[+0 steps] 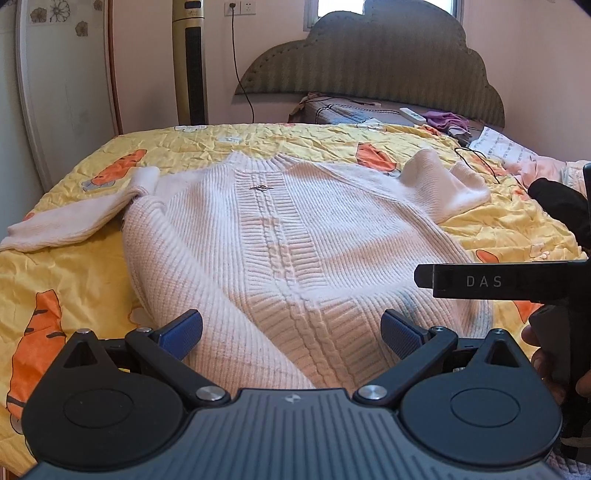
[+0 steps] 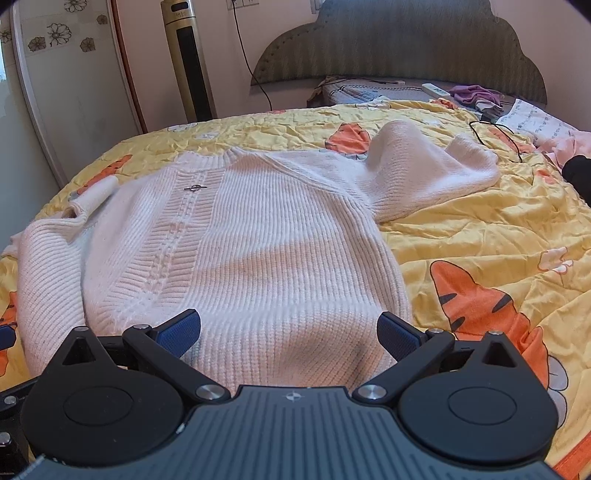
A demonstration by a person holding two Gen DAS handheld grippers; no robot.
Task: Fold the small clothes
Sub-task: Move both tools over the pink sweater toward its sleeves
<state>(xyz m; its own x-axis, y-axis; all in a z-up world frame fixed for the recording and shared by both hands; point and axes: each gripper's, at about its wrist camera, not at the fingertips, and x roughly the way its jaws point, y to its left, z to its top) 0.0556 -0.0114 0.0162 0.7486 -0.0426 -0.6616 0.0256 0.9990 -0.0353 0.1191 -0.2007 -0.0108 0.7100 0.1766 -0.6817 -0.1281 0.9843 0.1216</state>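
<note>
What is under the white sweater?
The white sweater lies on a yellow carrot-print quilt, visible all around it. Whatever lies beneath the sweater's body is covered.

Location type: domestic bedroom. Indicators: a bed covered by a yellow quilt (image 1: 295, 136) printed with orange cartoon tigers; a scalloped, padded headboard (image 1: 373, 62) against a pink wall; a tower fan (image 1: 190, 62) standing in the corner; a wall socket (image 1: 240, 7) with a black cable plugged in; a wardrobe door (image 2: 55, 74) decorated with flower motifs. A white remote control (image 2: 436, 89) and purple cloth (image 2: 474, 92) lie near the headboard.
</note>
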